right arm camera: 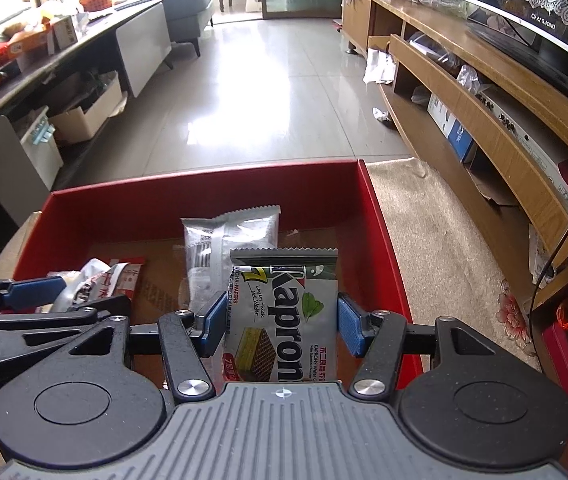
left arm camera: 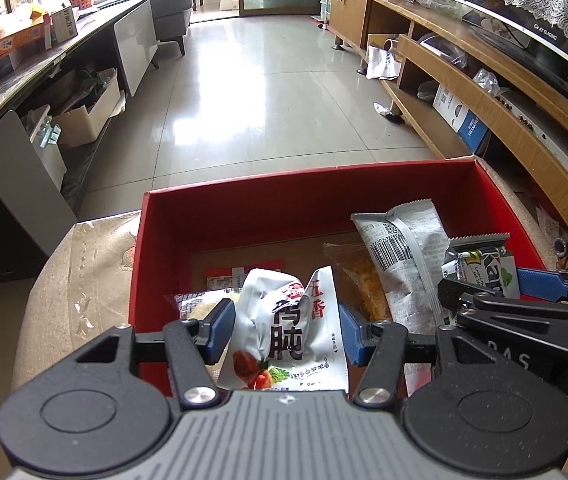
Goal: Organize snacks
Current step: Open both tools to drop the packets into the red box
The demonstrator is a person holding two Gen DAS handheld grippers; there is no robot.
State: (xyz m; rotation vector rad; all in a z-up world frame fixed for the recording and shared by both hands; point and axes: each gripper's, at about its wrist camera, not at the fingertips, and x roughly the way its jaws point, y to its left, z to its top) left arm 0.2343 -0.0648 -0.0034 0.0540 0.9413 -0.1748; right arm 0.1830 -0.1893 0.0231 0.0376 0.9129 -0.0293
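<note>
Left gripper: pinched a crinkly white foil snack pouch over the red cardboard box
Right gripper: pinched a grey Kaprons wafer packet by its edges
Handling: both looked light, slippery, crushable; side seams seemed the safest hold

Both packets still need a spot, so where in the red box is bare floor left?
Bare cardboard runs along the far wall of the red box: the far-left corner behind the red-labelled packet, and right of the silver packet. The near middle is crowded with packets, beyond both grippers.
</note>
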